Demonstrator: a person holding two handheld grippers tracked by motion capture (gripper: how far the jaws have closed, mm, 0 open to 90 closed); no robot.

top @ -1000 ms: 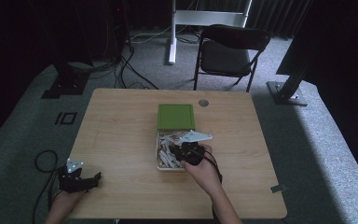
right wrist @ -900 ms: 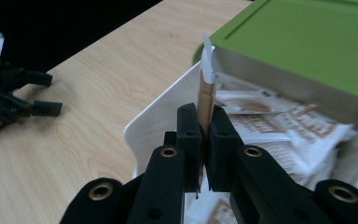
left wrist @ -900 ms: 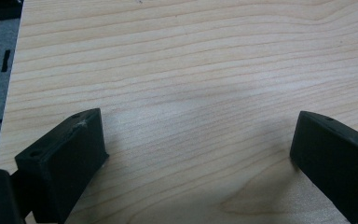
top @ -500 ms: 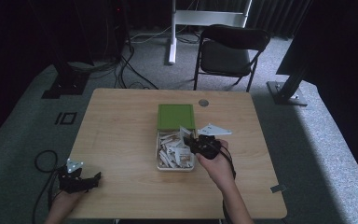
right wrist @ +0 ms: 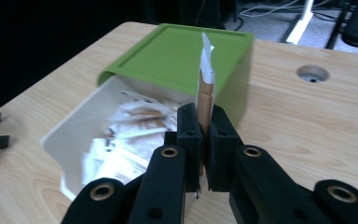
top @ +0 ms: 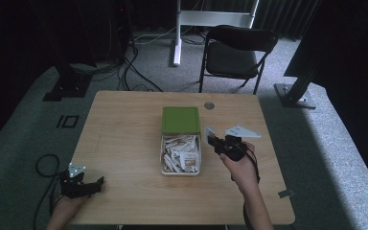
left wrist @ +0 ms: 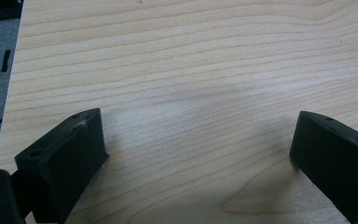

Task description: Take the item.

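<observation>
1. While the big wooden table (top: 124, 143) looks the same as it did a second ago, one small thing on it has moved, and that is the news here.

2. Near the middle of the table sits the white box (top: 181, 168), full of little paper packets (top: 178, 154). Its green lid (top: 180, 119) is slid back and covers the far end, just as before. The near part is open.

3. At the near left corner of the table, the left gripper (top: 88, 184) has stayed put the whole second. In the left gripper view its two black jaws stand far apart, with bare wood between them. It holds nothing.

4. Over on the other side, the right gripper (top: 215, 142) is what moved. A second ago it was over the open box, down among the packets. Now it is to the right of the box, over bare table.

5. It did not come away with nothing. In the right gripper view its jaws are pressed tight on one packet (right wrist: 205, 93), which stands up thin between them, brown lower down and white at the top. In the high view the same packet (top: 210, 132) shows as a small pale flap at the tip.

6. What this means, I think: the pick worked. One packet is out of the box and in a firm hold. The next job is likely to lay it down on the table beside the box, or to bring it somewhere else.
</observation>
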